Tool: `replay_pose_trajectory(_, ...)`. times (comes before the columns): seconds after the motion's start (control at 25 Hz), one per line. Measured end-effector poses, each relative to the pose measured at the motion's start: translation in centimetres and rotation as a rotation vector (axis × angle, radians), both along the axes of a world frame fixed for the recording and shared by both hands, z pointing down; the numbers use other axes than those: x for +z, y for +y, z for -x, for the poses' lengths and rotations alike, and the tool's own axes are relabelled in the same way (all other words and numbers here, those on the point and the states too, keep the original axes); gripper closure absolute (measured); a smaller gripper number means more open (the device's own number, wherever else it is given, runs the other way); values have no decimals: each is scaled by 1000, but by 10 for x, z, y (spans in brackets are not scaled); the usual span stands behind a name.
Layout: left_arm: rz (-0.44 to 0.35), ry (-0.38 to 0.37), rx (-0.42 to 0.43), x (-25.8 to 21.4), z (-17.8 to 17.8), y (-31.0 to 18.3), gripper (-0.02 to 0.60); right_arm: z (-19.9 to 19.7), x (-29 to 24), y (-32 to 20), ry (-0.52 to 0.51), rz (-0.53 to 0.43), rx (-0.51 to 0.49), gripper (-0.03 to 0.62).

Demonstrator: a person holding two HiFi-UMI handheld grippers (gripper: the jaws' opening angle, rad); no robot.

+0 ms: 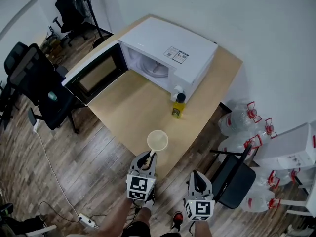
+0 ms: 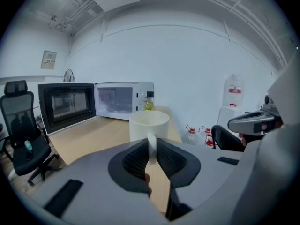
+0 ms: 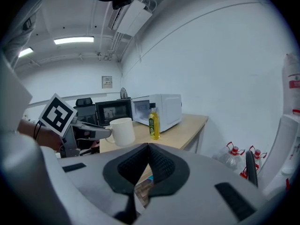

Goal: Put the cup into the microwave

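A white cup (image 1: 157, 140) hangs above the table's near edge, held by its handle in my left gripper (image 1: 151, 156), which is shut on it. In the left gripper view the cup (image 2: 148, 124) stands upright just past the pads, the handle pinched between them. From the right gripper view the cup (image 3: 122, 131) shows at the left. The white microwave (image 1: 165, 56) sits at the table's far end with its door (image 1: 96, 73) swung wide open to the left and its cavity (image 2: 115, 100) empty. My right gripper (image 1: 197, 178) hovers off the table's near edge, shut with nothing in it.
A yellow oil bottle (image 1: 178, 105) stands on the wooden table (image 1: 128, 107) just in front of the microwave's right side. Black office chairs (image 1: 42, 90) are left of the table, a dark stool (image 1: 234, 179) and several water jugs (image 1: 247, 117) to the right.
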State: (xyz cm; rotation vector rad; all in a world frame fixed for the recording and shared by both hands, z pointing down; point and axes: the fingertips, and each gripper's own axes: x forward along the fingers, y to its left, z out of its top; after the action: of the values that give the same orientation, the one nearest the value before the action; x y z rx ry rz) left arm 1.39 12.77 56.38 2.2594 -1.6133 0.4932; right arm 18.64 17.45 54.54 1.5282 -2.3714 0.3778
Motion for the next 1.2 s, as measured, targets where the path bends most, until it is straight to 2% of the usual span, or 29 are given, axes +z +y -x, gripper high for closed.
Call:
replay_pose_trajectory(0.56,-97,-2,-14,-96,59,-11,515,68,-74,-41,-9,-123,-51,577)
replay_pose_trajectory(1.2,-149,-32,-4,-140,118,-35,515,148,-112,-82,-43,-201,-107,577)
